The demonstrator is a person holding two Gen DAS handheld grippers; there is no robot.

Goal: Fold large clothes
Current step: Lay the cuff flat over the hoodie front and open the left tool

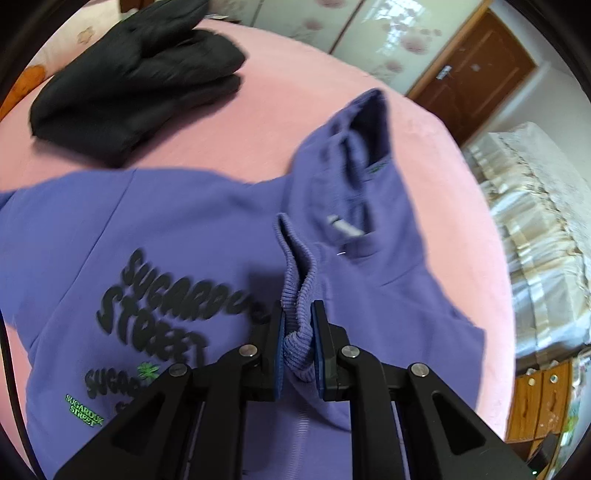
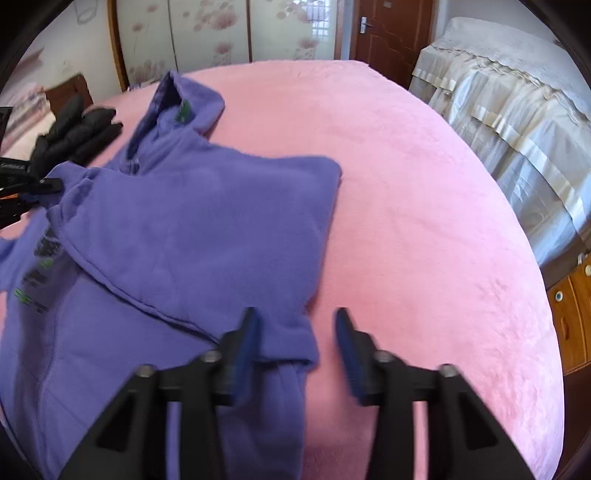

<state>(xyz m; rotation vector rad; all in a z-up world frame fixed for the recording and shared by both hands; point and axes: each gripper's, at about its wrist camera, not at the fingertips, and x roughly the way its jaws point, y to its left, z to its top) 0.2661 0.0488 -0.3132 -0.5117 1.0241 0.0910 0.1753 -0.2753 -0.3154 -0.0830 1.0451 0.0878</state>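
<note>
A purple hoodie (image 1: 177,229) with black "SUGARDUCK STREET" lettering lies on the pink bed cover (image 1: 280,96). My left gripper (image 1: 298,314) is shut on the hoodie's ribbed sleeve cuff (image 1: 295,291), held over the hoodie's chest. The hood (image 1: 354,147) lies beyond it. In the right wrist view the hoodie (image 2: 192,229) has one side folded over its body. My right gripper (image 2: 295,321) is open, just above the folded right edge, holding nothing. The left gripper shows at the left edge of the right wrist view (image 2: 22,184).
A folded black padded jacket (image 1: 136,81) lies on the bed beyond the hoodie, also in the right wrist view (image 2: 74,133). A second bed with cream covers (image 2: 517,122) stands to the right. A wooden cabinet (image 2: 572,317) and a brown door (image 2: 391,33) are further off.
</note>
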